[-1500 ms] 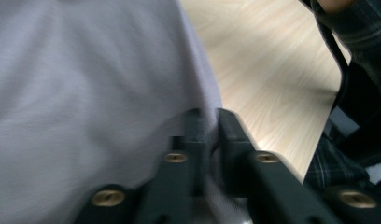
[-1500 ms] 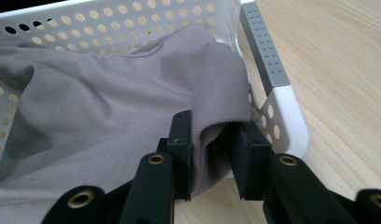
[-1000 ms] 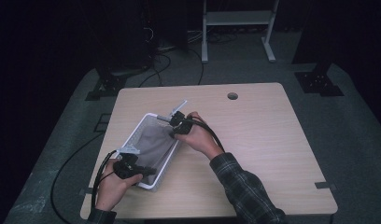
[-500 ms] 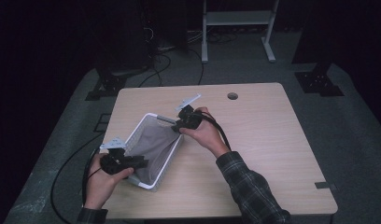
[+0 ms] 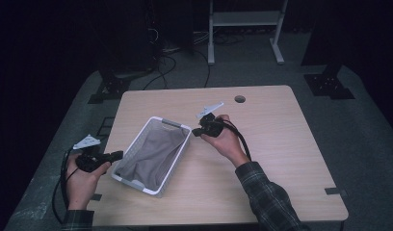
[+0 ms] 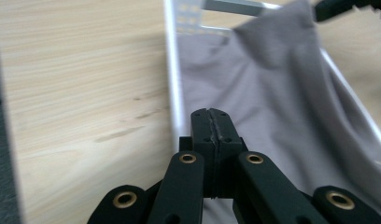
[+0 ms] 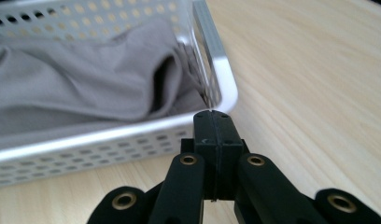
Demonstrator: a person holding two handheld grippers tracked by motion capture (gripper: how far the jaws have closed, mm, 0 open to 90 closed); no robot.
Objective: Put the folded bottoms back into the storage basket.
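Hovering off the table's left edge, the left gripper points at the basket, jaws pressed together w/ nothing between them, having just closed. Basket sits at the table's left-centre, a grey cloth slumped inside, one fold reaching the far rim. At the basket's far right corner, just beside it, the right gripper is likewise clamped tight on nothing, jaws just closed too.
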